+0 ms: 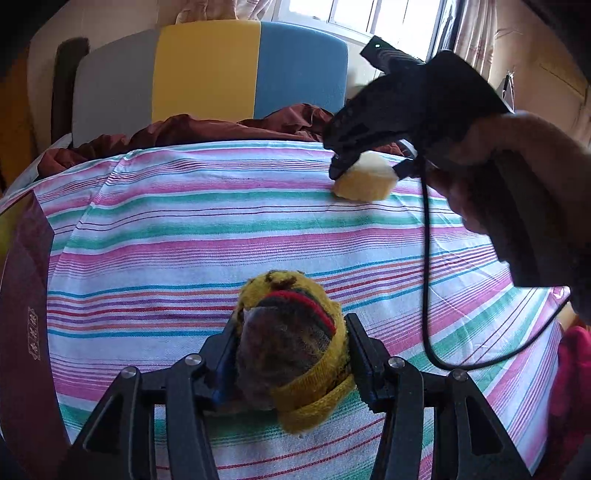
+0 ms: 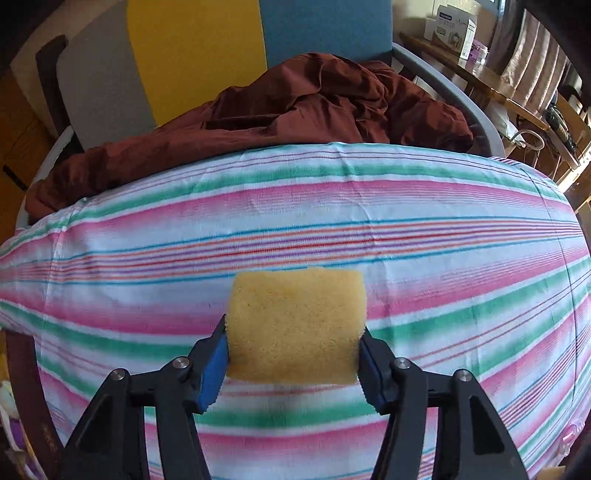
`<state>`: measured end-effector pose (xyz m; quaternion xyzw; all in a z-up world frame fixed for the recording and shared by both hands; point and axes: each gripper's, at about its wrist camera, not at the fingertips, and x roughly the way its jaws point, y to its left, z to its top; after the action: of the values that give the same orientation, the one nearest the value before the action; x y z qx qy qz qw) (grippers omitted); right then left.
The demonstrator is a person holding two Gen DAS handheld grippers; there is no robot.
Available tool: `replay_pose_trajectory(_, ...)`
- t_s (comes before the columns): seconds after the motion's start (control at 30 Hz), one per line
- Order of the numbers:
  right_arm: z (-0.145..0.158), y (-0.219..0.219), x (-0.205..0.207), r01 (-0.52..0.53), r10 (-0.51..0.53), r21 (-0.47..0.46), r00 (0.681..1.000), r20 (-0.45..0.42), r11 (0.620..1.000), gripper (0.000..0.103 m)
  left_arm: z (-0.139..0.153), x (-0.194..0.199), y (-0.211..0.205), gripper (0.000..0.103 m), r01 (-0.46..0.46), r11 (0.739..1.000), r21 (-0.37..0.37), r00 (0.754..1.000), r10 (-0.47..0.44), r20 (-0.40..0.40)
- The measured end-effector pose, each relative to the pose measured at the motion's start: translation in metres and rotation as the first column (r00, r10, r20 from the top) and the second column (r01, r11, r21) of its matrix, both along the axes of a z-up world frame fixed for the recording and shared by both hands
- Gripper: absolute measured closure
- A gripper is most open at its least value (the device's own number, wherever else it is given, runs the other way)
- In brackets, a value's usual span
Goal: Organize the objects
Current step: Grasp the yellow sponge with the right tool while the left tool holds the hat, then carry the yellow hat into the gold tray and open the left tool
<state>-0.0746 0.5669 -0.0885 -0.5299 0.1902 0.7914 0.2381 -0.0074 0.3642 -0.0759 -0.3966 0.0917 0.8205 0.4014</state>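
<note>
My left gripper (image 1: 291, 323) is shut on a yellow knitted sock (image 1: 317, 391) with red and dark stripes, rolled into a bundle and held just above the striped cloth (image 1: 221, 229). In the left wrist view my right gripper (image 1: 369, 168) is at the far right, a hand around its handle, shut on a yellow sponge (image 1: 364, 184) that sits low over the cloth's far edge. The right wrist view shows the same sponge (image 2: 295, 325) squeezed between the blue pads of the right gripper (image 2: 293, 328), over the striped cloth (image 2: 406, 229).
A crumpled dark red cloth (image 2: 314, 99) lies behind the striped cloth, against a grey, yellow and blue panel (image 1: 207, 70). A maroon box (image 1: 26, 314) stands at the left edge. A black cable (image 1: 426, 295) hangs from the right gripper. A shelf with a white box (image 2: 450, 33) is far right.
</note>
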Motion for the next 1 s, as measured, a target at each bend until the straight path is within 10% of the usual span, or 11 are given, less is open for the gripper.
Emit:
replay_pose_trajectory(0.37, -0.010, -0.045, 0.133, 0.042, -0.040, -0.079, 0.999, 0.021, 0.996, 0.043, 0.000, -0.002, -0.001, 0.049, 0.001, 1.000, -0.002, 1.000, -0.001, 0.000)
replay_pose_trajectory(1.0, -0.011, -0.049, 0.128, -0.001, 0.002, -0.025, 1.000, 0.023, 1.000, 0.044, 0.002, 0.003, 0.002, 0.049, -0.004, 0.999, -0.035, 0.999, 0.003, -0.033)
